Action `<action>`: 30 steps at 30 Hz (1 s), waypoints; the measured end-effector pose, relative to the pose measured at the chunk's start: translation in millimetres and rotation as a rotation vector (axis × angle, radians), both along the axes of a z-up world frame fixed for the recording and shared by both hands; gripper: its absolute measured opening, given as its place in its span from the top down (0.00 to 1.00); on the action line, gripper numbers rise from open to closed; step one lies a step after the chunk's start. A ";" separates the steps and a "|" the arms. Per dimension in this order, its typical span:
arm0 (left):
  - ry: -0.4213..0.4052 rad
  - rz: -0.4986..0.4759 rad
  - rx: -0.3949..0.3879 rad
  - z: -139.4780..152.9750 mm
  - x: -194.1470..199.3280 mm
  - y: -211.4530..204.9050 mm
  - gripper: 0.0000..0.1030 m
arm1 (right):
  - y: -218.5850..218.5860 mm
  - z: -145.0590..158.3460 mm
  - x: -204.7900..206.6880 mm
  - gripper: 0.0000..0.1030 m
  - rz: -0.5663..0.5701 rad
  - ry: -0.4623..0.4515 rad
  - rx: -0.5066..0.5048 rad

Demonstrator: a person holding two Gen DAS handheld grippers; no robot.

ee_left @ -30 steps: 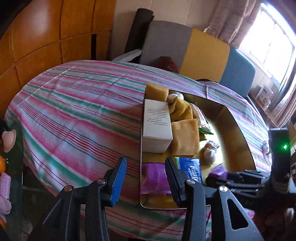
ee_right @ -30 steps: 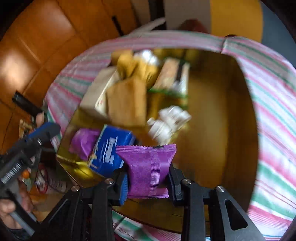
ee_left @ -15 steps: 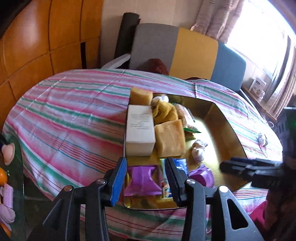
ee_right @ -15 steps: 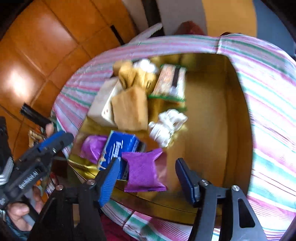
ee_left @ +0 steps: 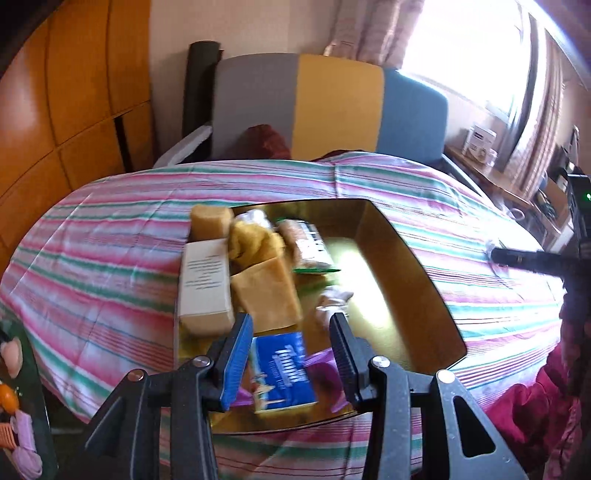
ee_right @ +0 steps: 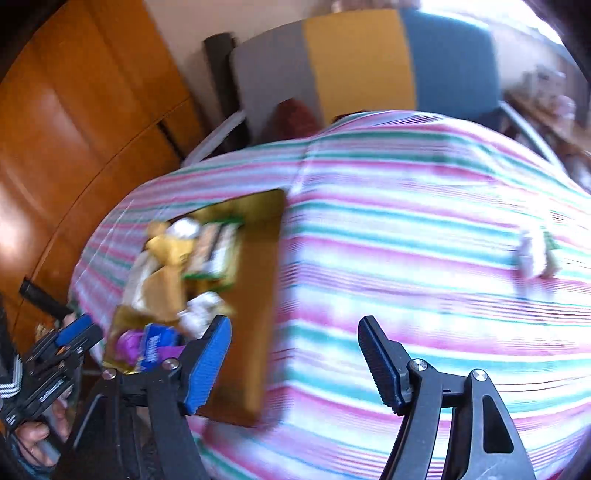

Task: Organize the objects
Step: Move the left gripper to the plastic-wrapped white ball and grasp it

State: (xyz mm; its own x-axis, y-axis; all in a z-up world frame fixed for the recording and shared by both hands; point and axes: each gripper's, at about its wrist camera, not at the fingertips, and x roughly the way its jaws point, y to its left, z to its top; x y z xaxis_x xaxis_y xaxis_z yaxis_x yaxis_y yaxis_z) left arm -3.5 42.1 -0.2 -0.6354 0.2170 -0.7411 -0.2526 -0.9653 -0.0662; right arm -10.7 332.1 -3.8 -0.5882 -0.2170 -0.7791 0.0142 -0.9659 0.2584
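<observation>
Behind the striped tablecloth (ee_left: 110, 236) stands a chair (ee_left: 332, 107) with a back banded grey, yellow and blue. Orange wood panelling (ee_left: 74, 92) fills the left wall. A curtained window (ee_left: 472, 48) (very bright) glares at right.

tablecloth: pink, green and white striped cloth (ee_left: 110, 258) all over the round table
chair: grey, yellow and blue panelled fabric chair back (ee_left: 332, 107) at 12 o'clock behind it
wall: orange-brown wooden panelling (ee_left: 74, 92) around 10 o'clock
window: bright one with pinkish patterned curtains (ee_left: 373, 33) at 1 o'clock
</observation>
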 end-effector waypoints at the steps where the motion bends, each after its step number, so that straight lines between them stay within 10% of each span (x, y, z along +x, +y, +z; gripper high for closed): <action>1: -0.004 -0.011 -0.002 0.6 -1.2 5.3 0.58 | 13.8 2.6 -0.1 0.28 -0.026 0.003 0.010; 14: 0.016 -0.213 -0.126 9.2 -17.2 117.3 0.58 | 212.1 -16.1 9.1 0.25 -0.531 0.032 0.082; 21: -0.011 -0.338 -0.149 4.4 -32.7 198.0 0.58 | 286.1 -38.7 50.7 0.25 -0.824 0.036 -0.233; 30: -0.073 -0.450 -0.180 -19.6 -45.3 281.7 0.58 | 296.9 -48.4 53.3 0.25 -0.848 0.026 -0.368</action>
State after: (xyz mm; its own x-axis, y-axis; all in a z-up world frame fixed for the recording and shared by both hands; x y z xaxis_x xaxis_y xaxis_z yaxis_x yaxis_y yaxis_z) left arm -48.8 323.9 -19.8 -0.4531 0.3225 -0.8311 -0.6483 -0.7591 0.0589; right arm 42.7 629.0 -52.3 -0.6798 0.0630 -0.7307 -0.6500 -0.5133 0.5604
